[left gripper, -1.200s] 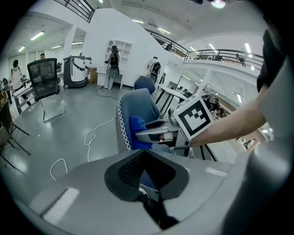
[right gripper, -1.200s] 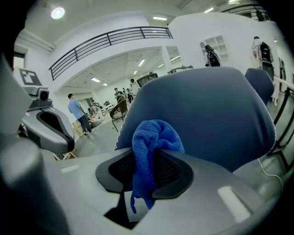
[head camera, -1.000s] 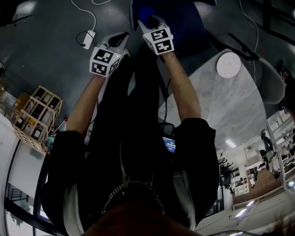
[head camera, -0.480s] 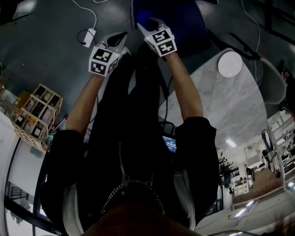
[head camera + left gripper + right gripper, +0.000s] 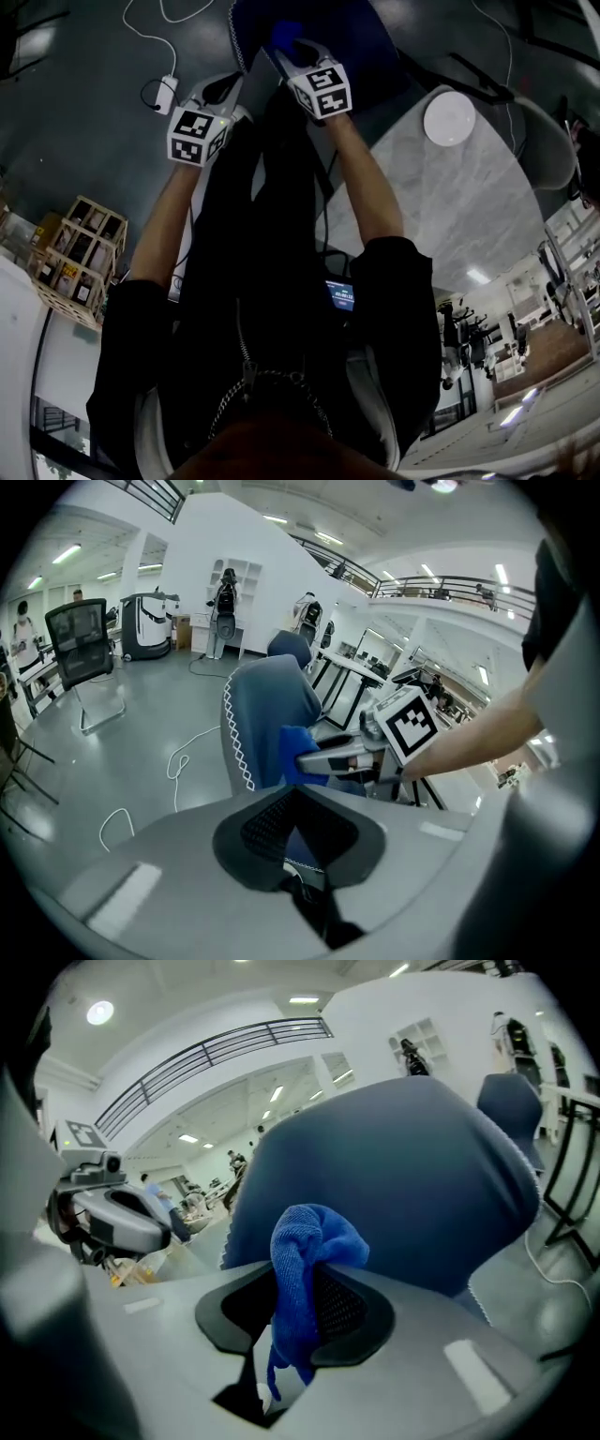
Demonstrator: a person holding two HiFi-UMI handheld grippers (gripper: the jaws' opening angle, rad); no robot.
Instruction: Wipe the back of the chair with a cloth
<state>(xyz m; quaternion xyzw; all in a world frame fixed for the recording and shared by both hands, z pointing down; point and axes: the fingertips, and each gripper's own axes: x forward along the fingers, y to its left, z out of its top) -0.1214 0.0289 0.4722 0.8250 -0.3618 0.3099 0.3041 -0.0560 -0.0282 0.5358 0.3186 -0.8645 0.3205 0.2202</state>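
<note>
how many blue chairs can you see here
2. One blue chair is right in front of the right gripper, which holds a cloth; a second blue chair stands farther back. More may be hidden.

Bunched blue cloth [image 5: 309,1251], close against upright blue-grey chair back [image 5: 412,1166]

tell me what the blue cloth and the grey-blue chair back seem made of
Blue cloth: looks like microfibre or terry, matte; a fine looped nap shows. Grey-blue chair back: seems woven upholstery fabric, matte and smooth, with white zigzag stitching along its edge.
</note>
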